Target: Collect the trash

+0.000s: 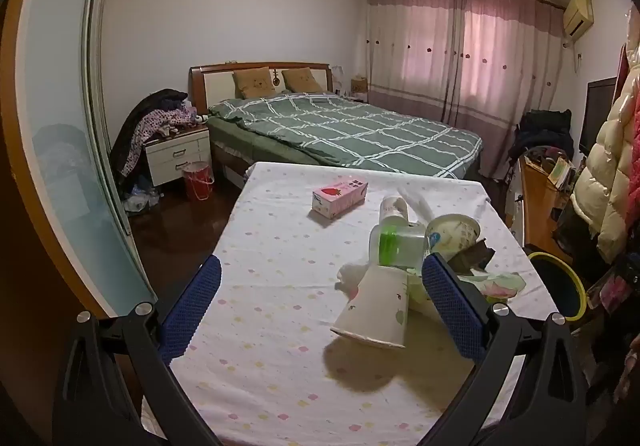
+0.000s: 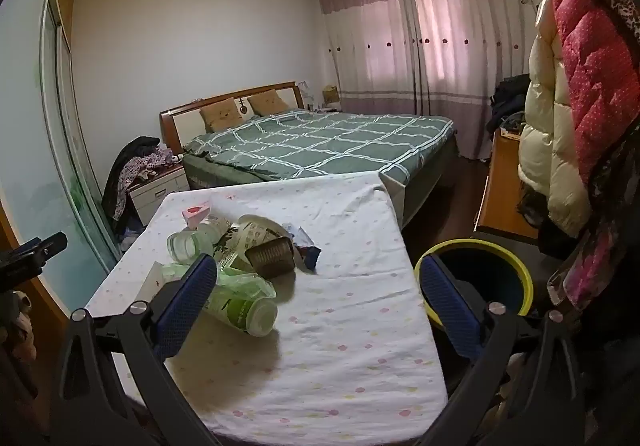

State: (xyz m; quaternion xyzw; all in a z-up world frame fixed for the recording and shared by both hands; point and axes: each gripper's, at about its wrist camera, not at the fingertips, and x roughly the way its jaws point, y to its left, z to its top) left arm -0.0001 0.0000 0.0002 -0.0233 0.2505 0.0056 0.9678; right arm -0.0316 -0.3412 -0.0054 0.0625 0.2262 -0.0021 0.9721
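Trash (image 1: 404, 258) heaped: cups, bottles, wrappers.

Dim room; daylight glowed through curtains (image 1: 460, 57) at 1 o'clock. Soft shadows under trash; strong fisheye bending, dark corners.

The left gripper (image 1: 322, 298) is tilting gently downward, its 2 blue-padded fingers (image 1: 192, 310) standing spread as wide as they go, with nothing clamped between them. The right gripper (image 2: 316, 296) is angling down the same way, its 2 blue pads (image 2: 450, 310) likewise parted fully and gripping nothing.
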